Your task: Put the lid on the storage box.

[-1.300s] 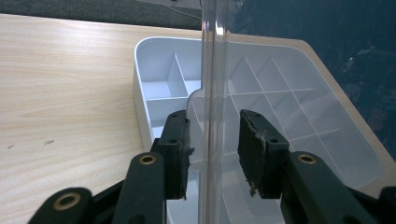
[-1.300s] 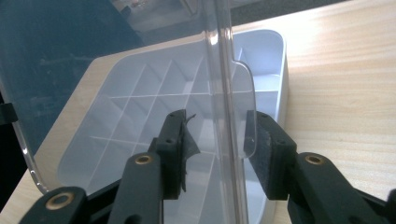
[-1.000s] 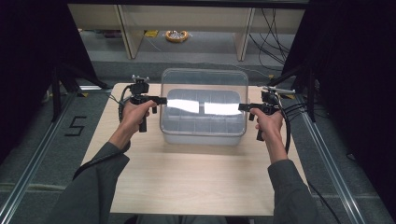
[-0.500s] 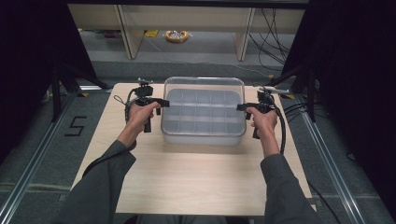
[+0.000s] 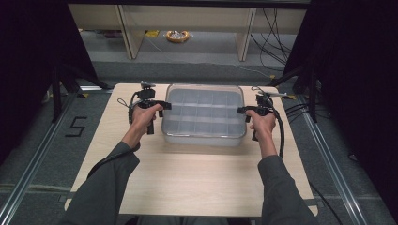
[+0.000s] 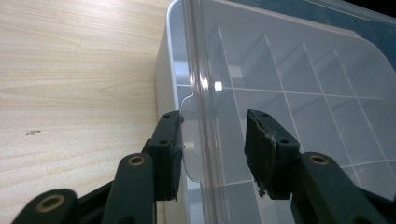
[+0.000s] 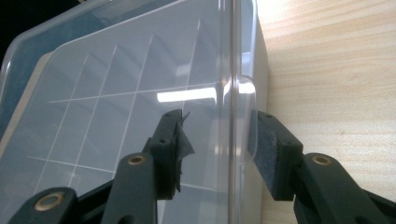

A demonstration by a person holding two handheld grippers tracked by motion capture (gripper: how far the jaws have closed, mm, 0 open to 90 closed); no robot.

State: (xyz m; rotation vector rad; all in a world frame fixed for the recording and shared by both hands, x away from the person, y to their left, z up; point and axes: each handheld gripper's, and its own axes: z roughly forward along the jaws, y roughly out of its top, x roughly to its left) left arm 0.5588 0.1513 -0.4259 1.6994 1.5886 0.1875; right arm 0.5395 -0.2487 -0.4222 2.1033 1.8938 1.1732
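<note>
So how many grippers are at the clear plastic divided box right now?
2: the left gripper at the clear plastic divided box's left edge, the right gripper at its right edge, each open astride a lid tab.

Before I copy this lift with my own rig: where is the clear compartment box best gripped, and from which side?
Grip the small tabs that jut from the lid edge at each short end of the clear box, coming in level from the two ends. The left gripper already straddles one tab, the right gripper the other, jaws open. The smooth walls probably offer less purchase.
</note>
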